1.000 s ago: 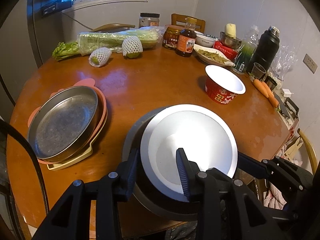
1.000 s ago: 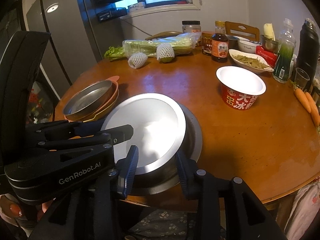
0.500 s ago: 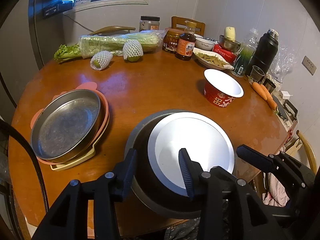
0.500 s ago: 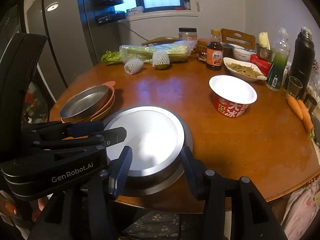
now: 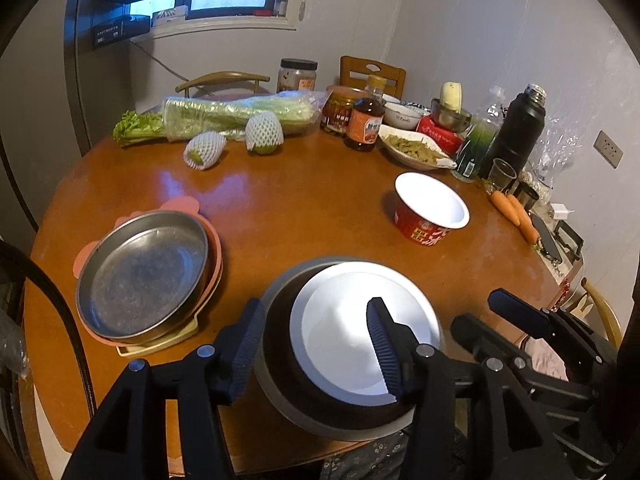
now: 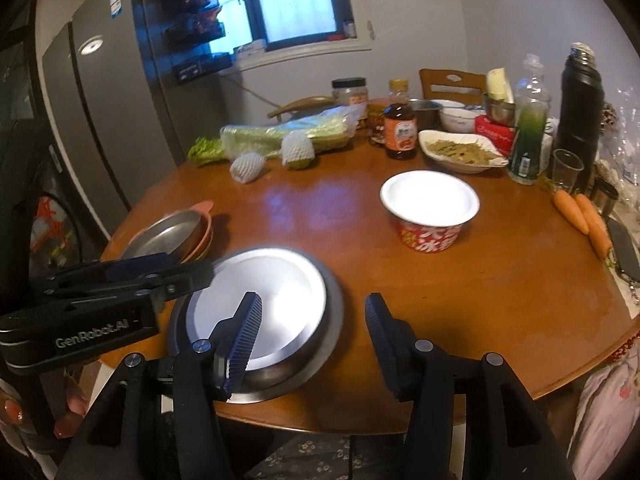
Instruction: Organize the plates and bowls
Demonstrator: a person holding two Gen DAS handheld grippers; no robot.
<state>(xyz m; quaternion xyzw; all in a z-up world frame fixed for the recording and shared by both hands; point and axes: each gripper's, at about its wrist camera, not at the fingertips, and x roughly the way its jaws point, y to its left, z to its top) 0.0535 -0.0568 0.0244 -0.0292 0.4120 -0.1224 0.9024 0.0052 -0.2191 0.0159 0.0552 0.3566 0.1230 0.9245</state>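
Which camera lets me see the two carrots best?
The right wrist view. There the carrots lie side by side on the table, big and unblocked, next to a clear cup. In the left wrist view the carrots are smaller and squeezed near the right edge, though you can still spot them.

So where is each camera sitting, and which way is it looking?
Left wrist: sits on the left claw, looks across the table; its fingers straddle the stacked metal plates, and the right claw shows at right.
Right wrist: sits on the right claw, open, facing the same way; the left claw shows at left.
Both see the plates and red noodle bowl.
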